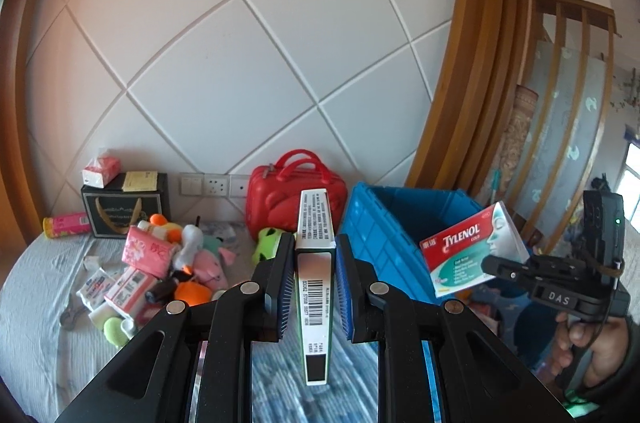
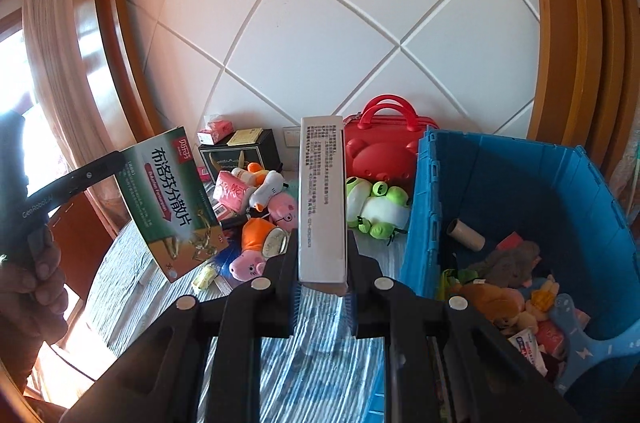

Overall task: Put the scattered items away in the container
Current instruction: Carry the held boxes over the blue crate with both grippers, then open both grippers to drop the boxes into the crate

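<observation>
Left gripper (image 1: 314,255) is clamped edge-on on the green medicine box (image 1: 315,263), held up over the bed (image 1: 36,303), with the pile of leftover toys and packets (image 1: 160,263) low to its left, so a swing that way could clip it. Right gripper (image 2: 322,263) is clamped on the Tylenol box (image 1: 472,249) only at its lower end, just beside the blue bin (image 2: 540,191). Risk: that box pivots or slips, or catches the bin's near rim (image 2: 420,223); open room is straight over the rim, and the bin is only part full.
</observation>
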Demonstrator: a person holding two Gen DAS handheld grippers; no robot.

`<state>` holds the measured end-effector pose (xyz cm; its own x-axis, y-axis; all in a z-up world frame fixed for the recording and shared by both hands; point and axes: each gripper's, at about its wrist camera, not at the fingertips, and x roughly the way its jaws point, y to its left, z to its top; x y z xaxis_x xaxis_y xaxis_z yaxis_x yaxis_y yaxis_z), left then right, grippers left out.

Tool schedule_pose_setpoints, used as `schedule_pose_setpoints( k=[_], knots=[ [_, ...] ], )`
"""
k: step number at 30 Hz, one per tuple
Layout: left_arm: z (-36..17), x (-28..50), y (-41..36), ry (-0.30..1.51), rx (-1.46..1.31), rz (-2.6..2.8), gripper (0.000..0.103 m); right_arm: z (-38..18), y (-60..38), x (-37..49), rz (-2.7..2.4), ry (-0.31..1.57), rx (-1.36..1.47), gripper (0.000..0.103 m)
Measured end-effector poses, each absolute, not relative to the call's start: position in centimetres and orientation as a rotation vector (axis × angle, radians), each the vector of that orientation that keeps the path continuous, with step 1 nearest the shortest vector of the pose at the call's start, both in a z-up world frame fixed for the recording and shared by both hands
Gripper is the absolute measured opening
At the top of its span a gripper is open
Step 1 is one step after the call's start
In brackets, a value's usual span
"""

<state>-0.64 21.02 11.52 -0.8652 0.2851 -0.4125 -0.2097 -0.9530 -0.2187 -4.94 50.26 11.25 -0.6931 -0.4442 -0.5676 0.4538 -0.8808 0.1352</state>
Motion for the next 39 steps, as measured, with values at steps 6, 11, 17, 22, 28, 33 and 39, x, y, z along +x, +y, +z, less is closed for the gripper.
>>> schedule_pose_setpoints(
  k=[6,11,17,22,28,33,39],
  knots=[
    [12.7,-1.7,25.7,-0.205,-0.615,2.744,0.019,12.1,54.6,-4.5,-2.570,-0.023,0.817,0.017],
    [13.9,-2.8,29.7,-0.179,-0.581,2.686,0.019,12.5,58.2,-4.3,-2.628,-0.066,0.815,0.017],
    [15.1,-4.3,34.8,-0.127,-0.545,2.604,0.019,12.4,62.1,-4.2,-2.699,-0.114,0.831,0.017],
    [15.7,-5.6,38.5,-0.109,-0.527,2.535,0.019,12.1,65.1,-4.1,-2.754,-0.154,0.851,0.017],
    [15.8,-6.9,42.5,-0.080,-0.524,2.456,0.019,11.4,67.8,-3.7,-2.808,-0.200,0.878,0.017],
    [15.7,-7.8,45.4,-0.061,-0.528,2.402,0.019,10.9,69.7,-3.3,-2.844,-0.236,0.905,0.017],
    [15.0,-8.9,48.5,-0.026,-0.545,2.347,0.019,10.4,71.9,-2.9,-2.888,-0.279,0.934,0.017]
  ],
)
